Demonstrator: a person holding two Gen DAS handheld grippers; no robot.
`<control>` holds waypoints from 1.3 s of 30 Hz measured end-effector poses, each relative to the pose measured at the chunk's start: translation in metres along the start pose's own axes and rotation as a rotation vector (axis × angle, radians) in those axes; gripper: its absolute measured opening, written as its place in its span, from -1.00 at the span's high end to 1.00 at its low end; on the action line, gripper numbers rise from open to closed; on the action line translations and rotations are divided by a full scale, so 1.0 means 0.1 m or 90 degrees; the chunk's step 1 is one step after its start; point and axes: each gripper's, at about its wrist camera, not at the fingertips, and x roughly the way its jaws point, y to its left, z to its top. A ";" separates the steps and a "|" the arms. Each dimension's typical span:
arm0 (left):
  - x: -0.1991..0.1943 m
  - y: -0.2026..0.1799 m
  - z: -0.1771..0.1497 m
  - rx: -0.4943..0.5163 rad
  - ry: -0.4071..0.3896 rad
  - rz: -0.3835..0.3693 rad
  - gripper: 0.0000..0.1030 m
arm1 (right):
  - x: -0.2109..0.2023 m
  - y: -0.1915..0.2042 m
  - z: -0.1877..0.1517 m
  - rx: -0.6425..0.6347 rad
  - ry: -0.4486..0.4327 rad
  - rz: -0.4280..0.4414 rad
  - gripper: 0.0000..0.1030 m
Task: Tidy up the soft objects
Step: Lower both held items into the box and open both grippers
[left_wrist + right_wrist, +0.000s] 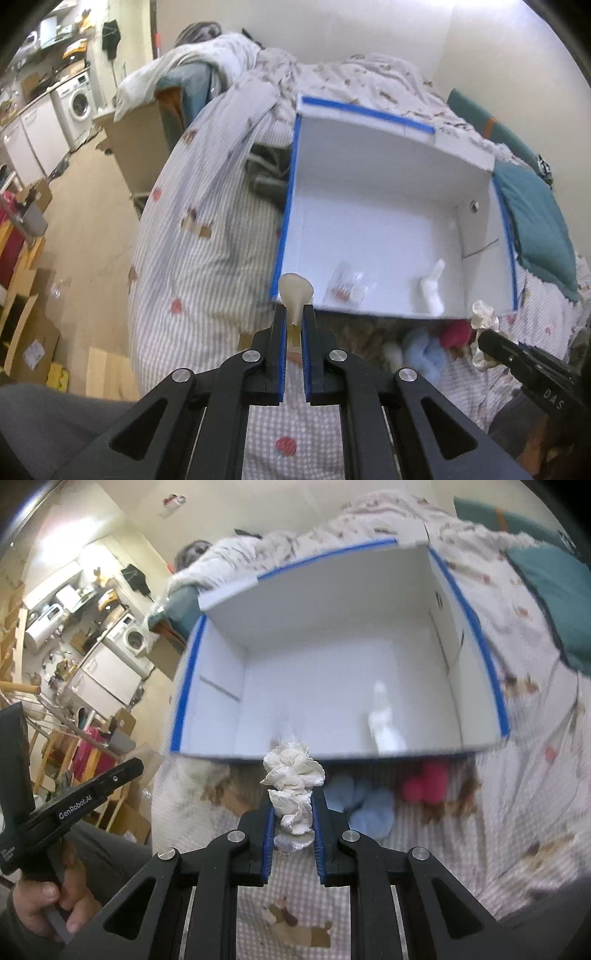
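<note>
Each gripper clamps one soft item just short of the white box (388, 206): the left gripper (294, 314) pinches a beige pad (295, 291), the right gripper (294, 805) a white scrunchie (293, 775). Two small things already lie in the box; a blue pompom (369, 808) and a red pompom (424, 782) wait on the bedspread (517, 775), so it looks under halfway.

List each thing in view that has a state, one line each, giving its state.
Box: open, nearly empty.
Left claw: shut on beige piece.
Right claw: shut on white scrunchie.
Blue puff: loose on bedding.
Red puff: loose on bedding.
</note>
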 end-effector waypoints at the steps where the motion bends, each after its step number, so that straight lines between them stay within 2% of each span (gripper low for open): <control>1: -0.01 -0.02 0.06 0.005 -0.004 -0.002 0.87 | -0.02 0.00 0.06 -0.004 -0.007 -0.001 0.62; 6: 0.04 -0.11 0.34 0.014 -0.007 -0.025 0.87 | -0.06 0.00 0.38 -0.030 -0.038 -0.010 0.62; 10: 0.20 -0.13 0.55 -0.002 0.008 -0.100 0.87 | -0.03 -0.06 0.61 -0.044 -0.064 -0.014 0.62; 12: 0.28 -0.17 0.62 0.007 -0.001 -0.116 0.87 | 0.03 -0.11 0.69 -0.042 -0.075 -0.036 0.62; 15: 0.38 -0.27 0.63 0.035 -0.018 -0.097 0.87 | 0.16 -0.25 0.72 -0.011 -0.077 -0.035 0.62; 19: 0.57 -0.38 0.52 0.062 -0.026 -0.094 0.87 | 0.35 -0.40 0.66 0.022 -0.045 -0.037 0.62; 26: 0.84 -0.44 0.42 0.065 0.007 -0.089 0.87 | 0.54 -0.39 0.60 0.006 -0.011 -0.049 0.62; 36: 0.87 -0.48 0.36 0.079 0.019 -0.072 0.86 | 0.72 -0.28 0.57 -0.027 0.013 -0.059 0.62; 39: 0.88 -0.44 0.39 0.066 0.021 -0.073 0.86 | 0.74 -0.29 0.57 -0.026 0.016 -0.059 0.62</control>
